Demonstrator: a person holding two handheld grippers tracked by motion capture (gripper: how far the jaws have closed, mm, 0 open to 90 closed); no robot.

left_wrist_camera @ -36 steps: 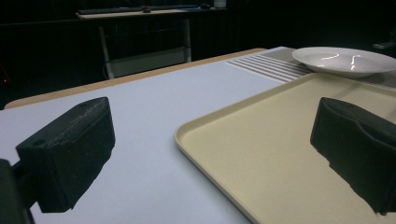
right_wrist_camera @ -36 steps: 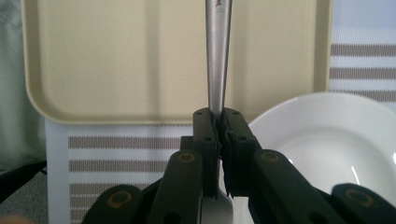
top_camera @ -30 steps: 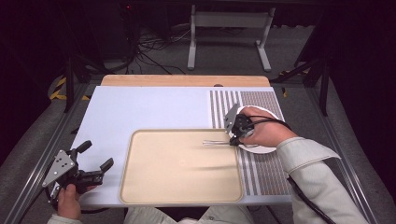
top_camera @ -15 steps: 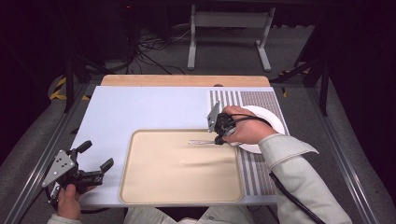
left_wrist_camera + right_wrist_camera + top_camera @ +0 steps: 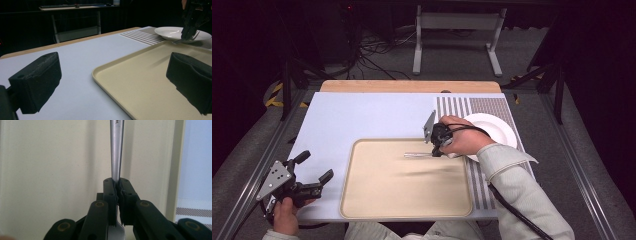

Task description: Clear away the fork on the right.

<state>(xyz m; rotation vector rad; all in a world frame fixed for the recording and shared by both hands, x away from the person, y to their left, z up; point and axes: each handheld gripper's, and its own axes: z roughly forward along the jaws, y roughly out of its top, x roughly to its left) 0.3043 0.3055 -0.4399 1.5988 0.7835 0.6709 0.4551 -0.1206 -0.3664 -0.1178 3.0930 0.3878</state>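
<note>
The right gripper is clamped on a metal utensil, most likely a fork; in the right gripper view its two black jaws are pressed together on the flat silver handle, which runs straight up and away from the pads over the tray's cream floor; a broader silver part of the piece shows below the pads, between the linkage arms. In the high view the utensil lies roughly level above the upper right part of the beige tray, its free end pointing toward the person's left; a blurred shadow sits on the tray floor below it, so it looks lifted rather than resting, though I cannot tell for certain. The right hand grips the tool just over the tray's right edge, beside the white plate, which stands on the striped mat at the table's right.

The left gripper is held at the near left corner of the pale blue table cover, just left of the tray and well apart from the utensil; its jaws stand wide with nothing between them, as the left gripper view confirms, the two black pads far apart over bare table and tray rim. That view also shows the plate at the far right with the right gripper above the tray's far edge.
</note>
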